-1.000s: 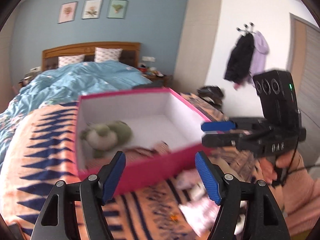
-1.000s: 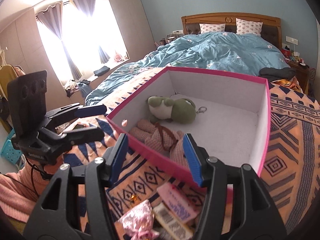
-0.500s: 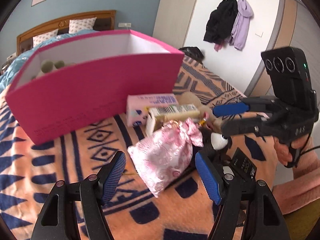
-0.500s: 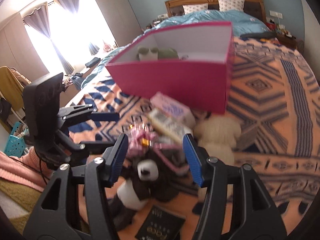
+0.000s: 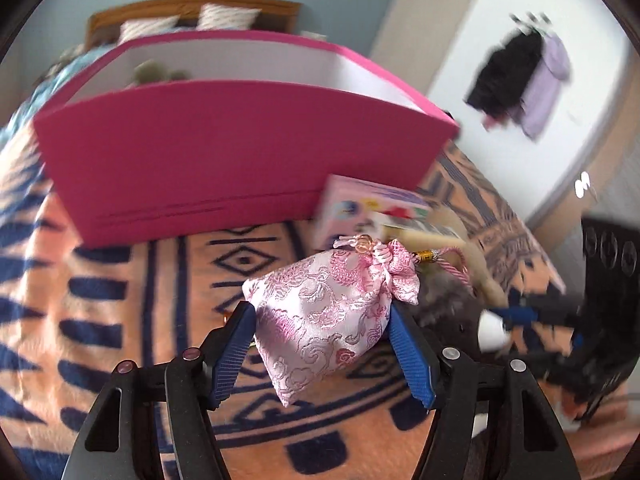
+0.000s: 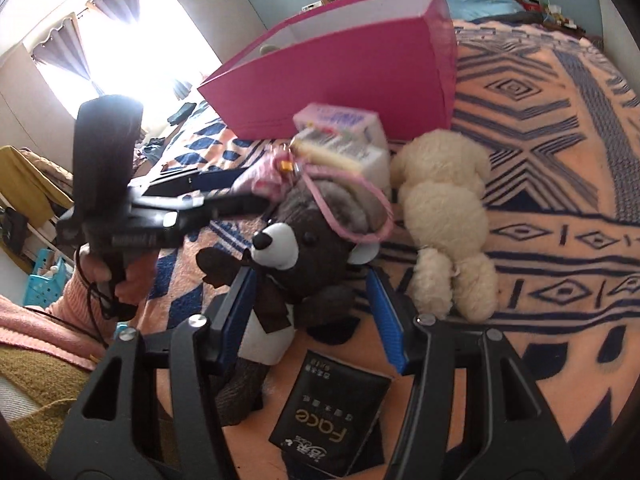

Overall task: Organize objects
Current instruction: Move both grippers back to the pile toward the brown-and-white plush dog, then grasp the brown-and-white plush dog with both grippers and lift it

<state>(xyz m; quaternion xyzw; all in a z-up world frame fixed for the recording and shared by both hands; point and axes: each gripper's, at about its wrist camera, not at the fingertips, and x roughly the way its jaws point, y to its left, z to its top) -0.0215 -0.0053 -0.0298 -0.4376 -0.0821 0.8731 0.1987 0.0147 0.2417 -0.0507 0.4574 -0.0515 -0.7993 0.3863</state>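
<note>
A pink brocade pouch [image 5: 324, 280] lies on the patterned blanket in front of the pink box [image 5: 240, 152]. My left gripper [image 5: 320, 314] straddles it with its jaws closing; the blue pads sit right at the pouch's sides, and no squeeze shows. In the right wrist view the pouch [image 6: 264, 176] is at the left gripper's [image 6: 256, 190] tips. My right gripper [image 6: 311, 276] is open around a dark plush bear [image 6: 316, 248] with a white muzzle, over which the pouch's pink cord loops. A green plush [image 5: 152, 72] peeks out of the box.
A cream plush [image 6: 440, 200] lies right of the bear. A black packet [image 6: 332, 412] lies under the right gripper. A small pink carton [image 6: 340, 116] and a barcoded pack [image 6: 344, 152] lean against the pink box [image 6: 340, 80]. A person's hand [image 6: 120, 284] holds the left gripper.
Both grippers have dropped from over the box to the items on the blanket. The left now has the pouch between its narrowing jaws; the right has come down around the dark bear.
</note>
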